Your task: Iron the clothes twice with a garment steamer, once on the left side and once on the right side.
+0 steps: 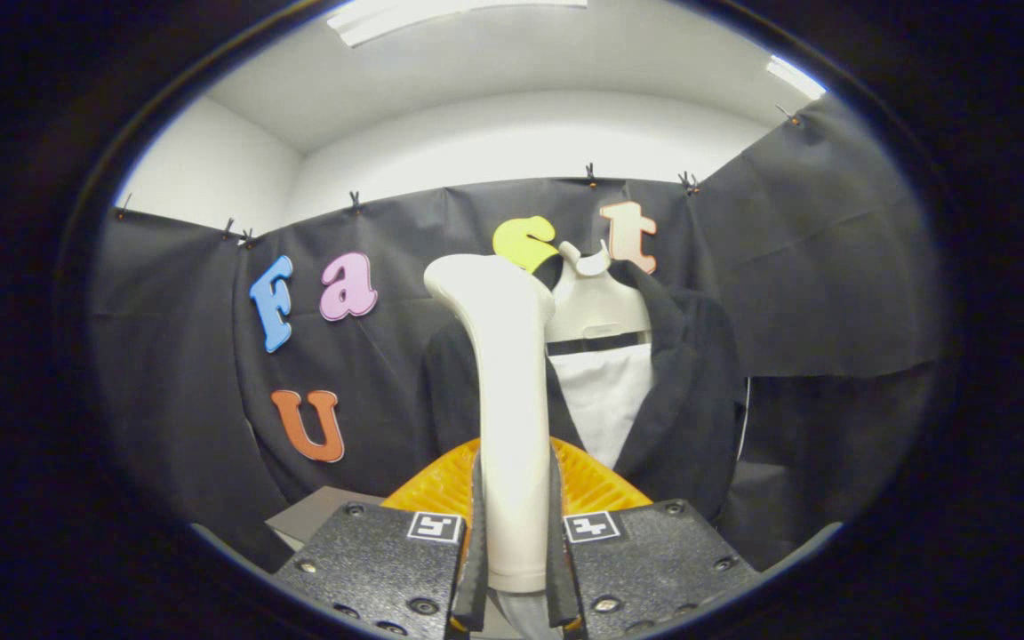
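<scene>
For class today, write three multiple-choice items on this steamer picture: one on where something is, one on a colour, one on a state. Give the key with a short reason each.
1. Where does the jacket hang?
A. beyond the steamer handle, on a pale mannequin form
B. folded between the fingers
C. flat on the floor

2. What colour is the jacket?
A. red
B. black
C. yellow

3. What is the gripper doing?
A. open, holding nothing
B. shut on the steamer handle
C. shut on a jacket sleeve

Key: 1 A, the jacket sits behind the upright handle, draped on the form over a white panel. 2 B, its lapels and shoulders are black. 3 B, both fingers press on the handle's sides.
</scene>
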